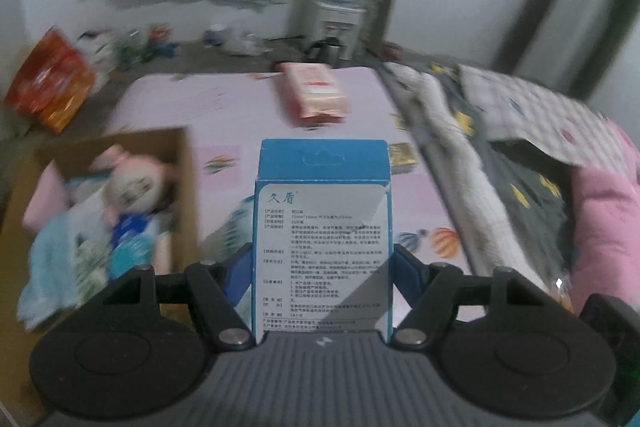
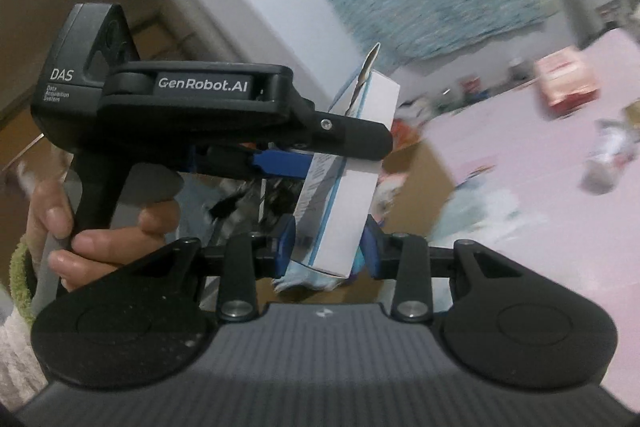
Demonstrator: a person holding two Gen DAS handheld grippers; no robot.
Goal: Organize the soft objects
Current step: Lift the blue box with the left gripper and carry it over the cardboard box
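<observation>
While you hold it up over the table, the blue-and-white box (image 1: 322,227) stands upright between your left gripper (image 1: 322,263)'s blue pads, which grasp its two narrow sides, printed back toward that camera. From the right wrist view the same box (image 2: 348,187) sits tilted, its top flap ajar at 12 o'clock, with your left gripper (image 2: 344,147) reaching in from 9 o'clock and your left hand (image 2: 100,223) wrapped round the handle. Your right gripper (image 2: 330,247) has its pads on either side of the box's lower end; whether they press on it or only flank it, you cannot tell from here. At 9 o'clock of the box in the left view lies the open cardboard carton (image 1: 180,163) holding a plush toy (image 1: 136,187) and soft cloths. At 12 o'clock a pink tissue pack (image 1: 316,95) rests on the pink table (image 1: 240,107). At 3 o'clock bedding (image 1: 500,155) is heaped, with a pink blanket (image 1: 604,211) beyond it
</observation>
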